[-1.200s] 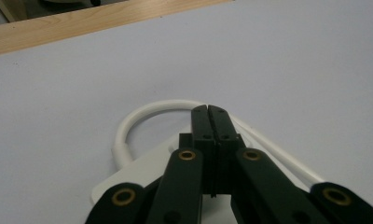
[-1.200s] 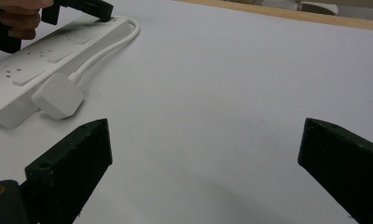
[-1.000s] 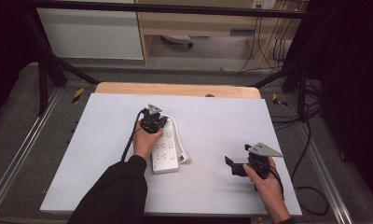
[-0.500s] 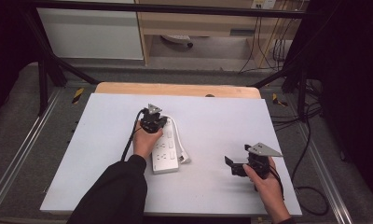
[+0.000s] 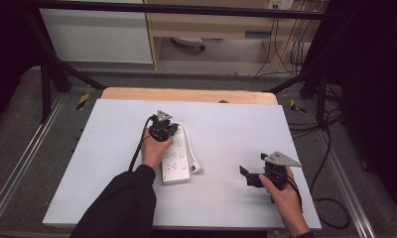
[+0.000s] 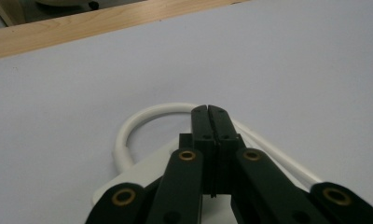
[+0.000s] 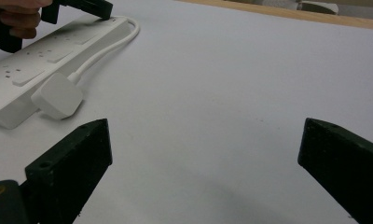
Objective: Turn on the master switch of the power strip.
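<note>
High view first: nearest the person, at the right of the bench (image 5: 112, 198), the right gripper (image 5: 247, 174) sits low over the bare white surface, held in the right hand (image 5: 281, 191) with its grey three-cornered plate on top. Its jaws are spread wide with nothing between them, as the right gripper view confirms, where the two black jaws stand far apart at the bottom corners over plain white bench.

Left of it and a little farther off lies the power strip (image 5: 175, 166), a long white block running near to far, with several sockets and rocker switches along its top face. Its white plug (image 7: 57, 97), a chunky three-cornered body, lies on the bench just beside the strip's near right end. The white cord (image 6: 149, 114) leaves the far end of the strip and bends in a loop back toward the plug along the strip's right side.

Over the far end of the strip rests the left gripper (image 5: 170, 133), held in the left hand (image 5: 154, 151) that comes out of a dark sleeve. In the left gripper view its jaws are pressed together, pinching nothing, their tips just above the cord's loop and the strip's far end.

Beyond the white surface a strip of pale wood (image 5: 186, 95) edges the far side of the bench.
</note>
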A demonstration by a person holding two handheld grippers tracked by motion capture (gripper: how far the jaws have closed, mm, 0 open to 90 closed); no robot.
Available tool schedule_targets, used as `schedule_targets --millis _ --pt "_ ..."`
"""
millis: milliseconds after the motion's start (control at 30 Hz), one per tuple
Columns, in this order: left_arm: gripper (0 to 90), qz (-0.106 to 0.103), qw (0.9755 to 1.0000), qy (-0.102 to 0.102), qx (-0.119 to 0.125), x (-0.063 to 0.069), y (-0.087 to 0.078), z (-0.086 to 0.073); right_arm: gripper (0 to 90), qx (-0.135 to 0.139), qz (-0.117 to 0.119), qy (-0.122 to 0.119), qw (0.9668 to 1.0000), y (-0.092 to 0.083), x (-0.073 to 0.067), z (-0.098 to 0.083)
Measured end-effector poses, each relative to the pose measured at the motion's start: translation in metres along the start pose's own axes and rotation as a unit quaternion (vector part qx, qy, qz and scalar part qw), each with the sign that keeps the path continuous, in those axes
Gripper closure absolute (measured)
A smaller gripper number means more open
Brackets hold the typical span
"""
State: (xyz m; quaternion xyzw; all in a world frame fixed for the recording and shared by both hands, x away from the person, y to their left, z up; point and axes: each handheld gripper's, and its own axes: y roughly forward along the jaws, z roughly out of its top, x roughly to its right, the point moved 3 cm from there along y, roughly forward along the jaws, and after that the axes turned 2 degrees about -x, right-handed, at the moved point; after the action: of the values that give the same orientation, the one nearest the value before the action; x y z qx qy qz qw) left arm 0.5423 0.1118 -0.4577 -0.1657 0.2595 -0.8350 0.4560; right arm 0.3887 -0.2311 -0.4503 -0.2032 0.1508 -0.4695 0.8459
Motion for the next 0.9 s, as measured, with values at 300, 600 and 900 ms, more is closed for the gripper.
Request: schedule_targets --millis 300,600,900 --pt "90.0 -0.003 1.0000 -0.001 0.001 -0.0001 0.0001 -0.0002 3.2 0.001 0.000 0.000 1.0000 -0.0002 0.0000 0.0003" --pt "90.0 -0.004 1.0000 -0.001 0.004 -0.0003 0.0004 0.0000 3.2 0.002 0.000 -0.001 1.0000 -0.0003 0.0005 0.0005" --pt "90.0 -0.010 0.9999 0.000 0.007 0.0011 0.0011 0.0003 3.1 0.005 -0.002 0.000 1.0000 -0.0013 0.0017 0.0011"
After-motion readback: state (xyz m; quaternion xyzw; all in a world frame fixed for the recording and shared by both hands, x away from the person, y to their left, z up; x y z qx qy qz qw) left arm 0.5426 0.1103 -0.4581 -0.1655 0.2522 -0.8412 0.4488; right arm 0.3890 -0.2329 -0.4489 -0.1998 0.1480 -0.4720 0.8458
